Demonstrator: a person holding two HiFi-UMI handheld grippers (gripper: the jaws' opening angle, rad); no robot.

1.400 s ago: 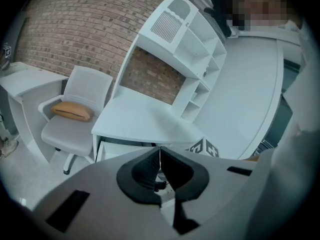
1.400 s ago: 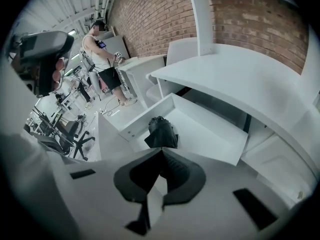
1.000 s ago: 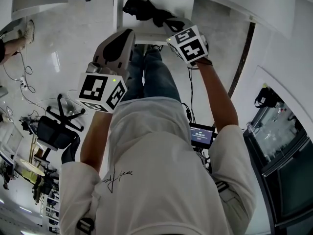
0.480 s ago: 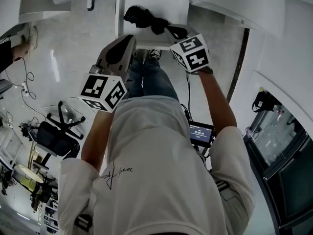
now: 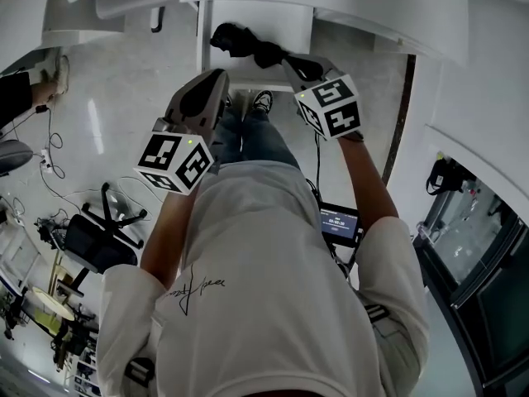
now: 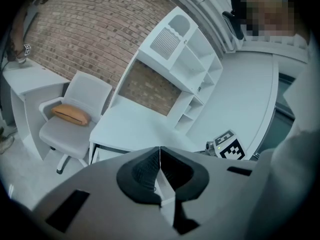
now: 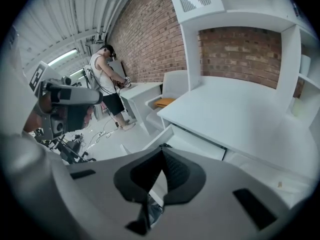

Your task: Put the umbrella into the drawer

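Just beyond the right tool [image 5: 296, 59], the umbrella [image 5: 245, 41] lies in the drawer [image 5: 291, 21].

We see the umbrella [image 5: 241, 40] as creased, matt black cloth. The drawer [image 5: 285, 21] is smooth white board with a faint sheen. The floor [image 5: 124, 81] looks like glossy pale stone, the brick wall [image 7: 150, 39] rough and matt. The left gripper [image 6: 160, 151] and right gripper [image 7: 161, 148] have matt grey plastic shells and ribbed black pads [image 6: 142, 171].
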